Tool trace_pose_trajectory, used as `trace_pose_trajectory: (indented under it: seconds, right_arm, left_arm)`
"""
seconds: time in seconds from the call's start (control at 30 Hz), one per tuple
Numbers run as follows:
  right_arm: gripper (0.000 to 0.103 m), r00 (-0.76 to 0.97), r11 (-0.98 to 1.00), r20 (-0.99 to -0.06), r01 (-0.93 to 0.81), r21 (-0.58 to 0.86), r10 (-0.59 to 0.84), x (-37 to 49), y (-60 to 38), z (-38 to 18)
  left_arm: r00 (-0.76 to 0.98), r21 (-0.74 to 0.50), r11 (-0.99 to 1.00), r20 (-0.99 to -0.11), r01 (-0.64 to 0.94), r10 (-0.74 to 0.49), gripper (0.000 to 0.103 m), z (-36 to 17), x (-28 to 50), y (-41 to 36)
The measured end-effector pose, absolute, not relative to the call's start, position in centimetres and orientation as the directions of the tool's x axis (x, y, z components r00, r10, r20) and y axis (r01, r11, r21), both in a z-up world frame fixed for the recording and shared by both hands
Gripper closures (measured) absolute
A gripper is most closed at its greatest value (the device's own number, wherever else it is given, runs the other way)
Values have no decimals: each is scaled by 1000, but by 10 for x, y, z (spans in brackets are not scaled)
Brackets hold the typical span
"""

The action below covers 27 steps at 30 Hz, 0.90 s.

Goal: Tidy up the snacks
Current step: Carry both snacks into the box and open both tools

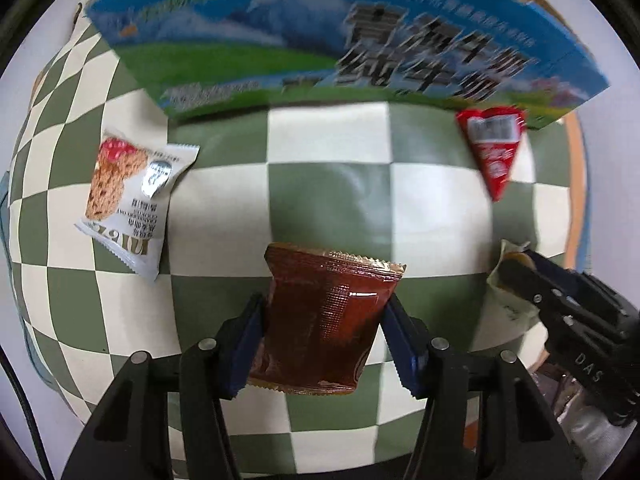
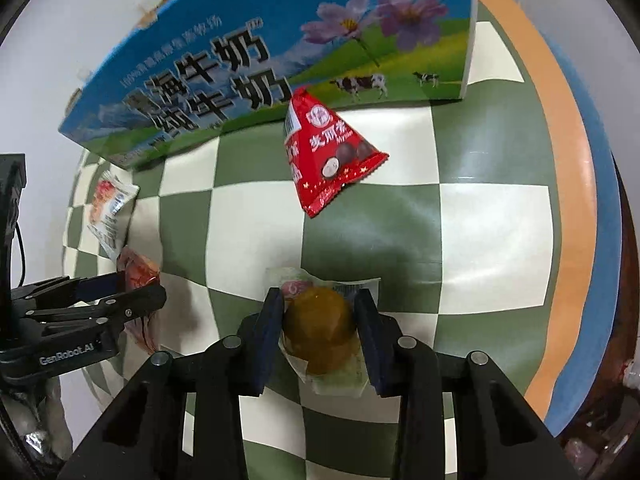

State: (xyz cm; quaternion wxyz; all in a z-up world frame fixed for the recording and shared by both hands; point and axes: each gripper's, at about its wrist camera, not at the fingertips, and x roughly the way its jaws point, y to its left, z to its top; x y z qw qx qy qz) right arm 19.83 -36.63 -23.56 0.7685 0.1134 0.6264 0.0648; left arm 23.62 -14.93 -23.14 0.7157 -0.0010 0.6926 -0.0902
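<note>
My left gripper (image 1: 324, 320) is shut on a brown translucent snack packet (image 1: 324, 320), held above the checkered cloth; it also shows in the right wrist view (image 2: 138, 280). My right gripper (image 2: 318, 320) is shut on a clear-wrapped brownish-yellow pastry (image 2: 320, 328); this gripper shows at the right in the left wrist view (image 1: 516, 272). A white oat cookie packet (image 1: 128, 196) lies left on the cloth. A red triangular candy pack (image 2: 328, 152) lies near the blue milk carton box (image 2: 260, 52), which stands at the back.
The green and cream checkered cloth (image 2: 460, 220) covers a round table with an orange and blue rim (image 2: 576, 200). More wrapped items lie off the table at lower left (image 2: 40, 432) in the right wrist view.
</note>
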Motion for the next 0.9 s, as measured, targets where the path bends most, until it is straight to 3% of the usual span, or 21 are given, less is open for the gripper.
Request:
trace_pose_trajectory:
  seconds: [0.4,0.63,0.9]
  right_arm:
    - [64,385,923,-856,25,383,345,216,-395,-130]
    - [64,486,932,-808,-39,360,333,279,-392,-73]
    - [64,417,954,-861,-62,295,293,359,-373,-100]
  left_arm:
    - [173,-340,929,-916,145,-362,48,-107,293,-158]
    - [264,-256,957,-922,136,-284,48,-115,384,-135]
    - [151,-155,988,-976,13,-155,48,-176,447,-92]
